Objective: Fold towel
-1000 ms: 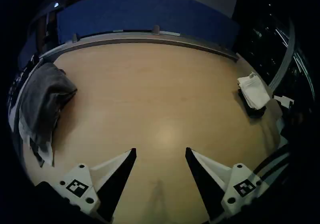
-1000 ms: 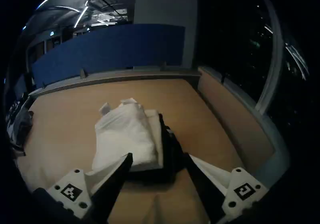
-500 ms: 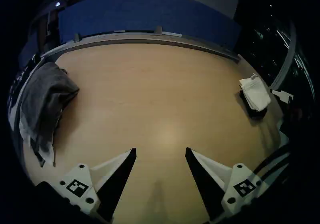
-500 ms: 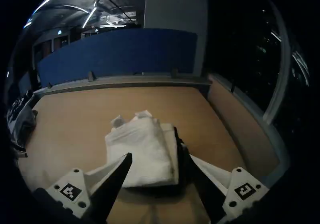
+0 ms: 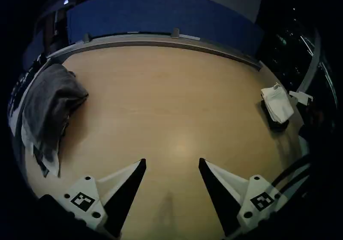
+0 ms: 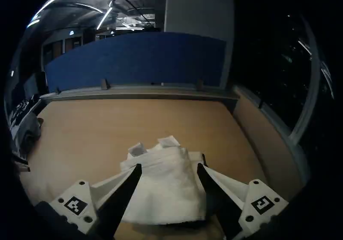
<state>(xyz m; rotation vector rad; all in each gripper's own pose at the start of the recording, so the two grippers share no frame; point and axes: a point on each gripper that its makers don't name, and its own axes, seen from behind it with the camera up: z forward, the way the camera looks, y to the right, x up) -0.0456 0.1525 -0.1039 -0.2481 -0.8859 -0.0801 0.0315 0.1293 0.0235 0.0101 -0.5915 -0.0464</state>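
The right gripper (image 6: pixel 168 166) is spread wide at the bottom centre of its view. The folded white towel (image 6: pixel 165 184) lies between and under its two fingers. Whether either finger touches the cloth cannot be told.

In the left gripper view the same towel sits small at the right edge, on a dark object (image 5: pixel 274 122). A crumpled grey towel (image 5: pixel 45 107) is heaped at the left edge of the wooden table (image 5: pixel 171 90). The left gripper (image 5: pixel 171 160) is released too, over bare wood at the bottom centre.

The white towel looks already folded, so the job is probably a clean grasp or let-go of it. To do that well, the fingers should meet the stack square across its thick folded edge (not a loose corner) and bite through all layers together, so nothing peels open. The left gripper is free to steady the far side.

Two small tags (image 6: pixel 137 148) stick up at the towel's far end, too small to read. The fingers carry black-and-white square markers (image 5: pixel 82 200), a pattern and not words. No brand or writing is legible.
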